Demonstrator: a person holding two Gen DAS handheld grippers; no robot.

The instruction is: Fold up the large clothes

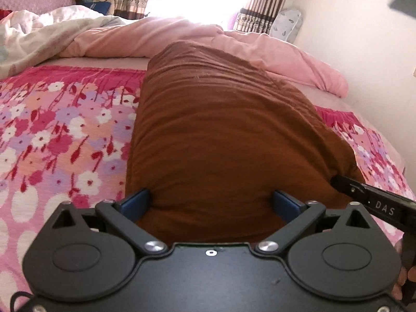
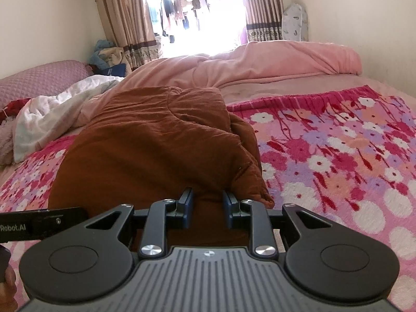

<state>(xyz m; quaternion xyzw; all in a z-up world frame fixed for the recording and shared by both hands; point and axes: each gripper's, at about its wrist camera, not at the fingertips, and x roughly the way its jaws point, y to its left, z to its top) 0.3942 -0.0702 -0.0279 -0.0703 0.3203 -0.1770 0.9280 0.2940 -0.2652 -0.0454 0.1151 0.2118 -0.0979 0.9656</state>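
A thick brown padded garment (image 1: pixel 221 135) lies lengthwise on the bed, folded into a long bundle. In the left wrist view its near end fills my left gripper (image 1: pixel 210 195); the jaws stand wide and both blue pads press into the fabric. To the right, the right gripper's finger (image 1: pixel 345 184) bites into the garment's near right corner. In the right wrist view my right gripper (image 2: pixel 208 195) is shut on a fold of the brown garment (image 2: pixel 156 150) at its near edge, with a loose flap hanging beside the right finger. A black bar of the left gripper (image 2: pixel 41 223) shows low on the left.
The garment rests on a pink floral blanket (image 1: pixel 59 135) (image 2: pixel 338 156). Behind it lie a bunched pink duvet (image 2: pixel 286 62) and a white quilt (image 1: pixel 39 33). A purple pillow (image 2: pixel 44 78) sits at the far left. Curtains (image 2: pixel 124 18) frame a bright window, and walls close both sides.
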